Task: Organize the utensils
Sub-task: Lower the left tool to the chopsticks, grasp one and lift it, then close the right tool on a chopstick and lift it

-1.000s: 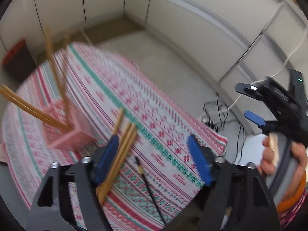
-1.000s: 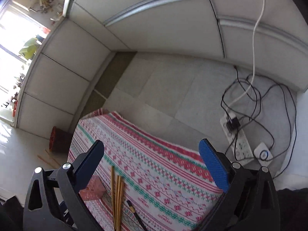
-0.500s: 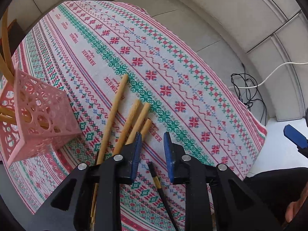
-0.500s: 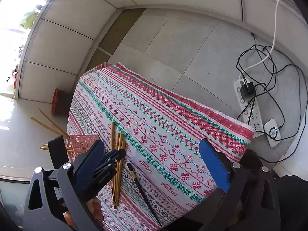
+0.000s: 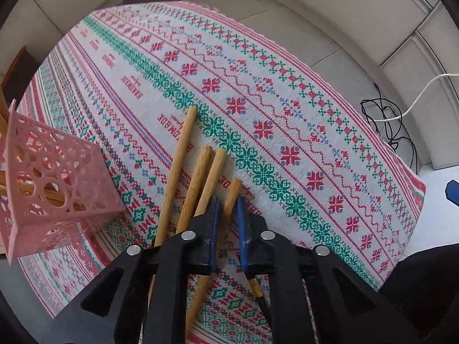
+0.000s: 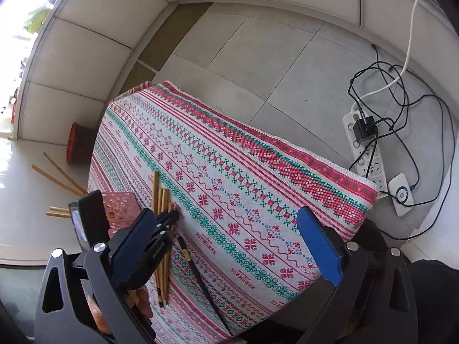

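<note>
Since half a second ago the left gripper [image 5: 228, 200] has narrowed its blue pads from either side of the rightmost bamboo chopstick [image 5: 233, 193] until they pinch it. The chopstick is pale tan, round and lies flat on the patterned counter [image 5: 287, 132] beside three others [image 5: 198, 172], near the pink lattice holder [image 5: 54, 183]. The right gripper [image 6: 229, 246] hangs wide apart above the counter, holding nothing.
</note>
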